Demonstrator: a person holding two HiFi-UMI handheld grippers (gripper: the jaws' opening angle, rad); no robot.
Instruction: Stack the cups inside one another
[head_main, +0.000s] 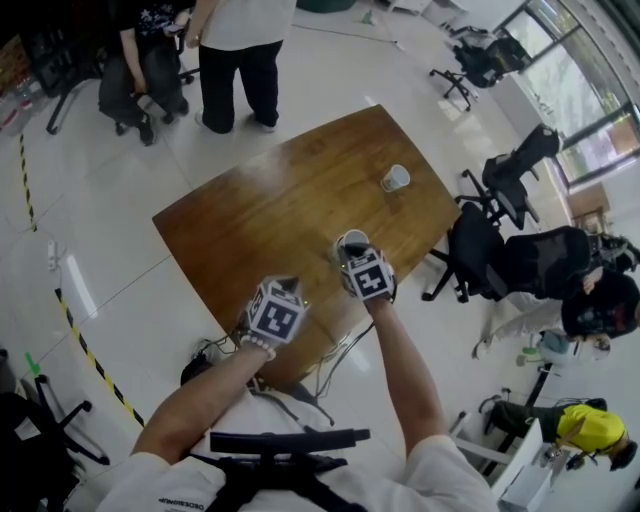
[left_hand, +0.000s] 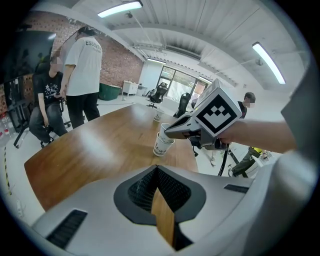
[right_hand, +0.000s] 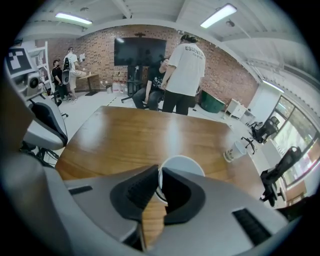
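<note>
**Right claw holding a cup in the mouth of another, near the table's right edge**

My right gripper (right_hand: 159, 176) has its jaws pinched on the rim of a white paper cup (right_hand: 184, 169), one pad inside the wall and one outside. From the left gripper view, that cup sits tilted in the mouth of a lower cup (left_hand: 160, 147), which is white with dark print and stands upright on the table (head_main: 250, 220). Both are close to the near right edge.

A third cup (head_main: 395, 178) stands alone, well apart, by the far right edge near the right corner.

My left gripper (left_hand: 156, 172) hangs over the near edge, its jaws together with nothing between them.

Bare wood runs from the cups to the left corner. Office chairs (head_main: 490, 250) crowd the right edge, and people (head_main: 235, 60) stand beyond the far corner.
</note>
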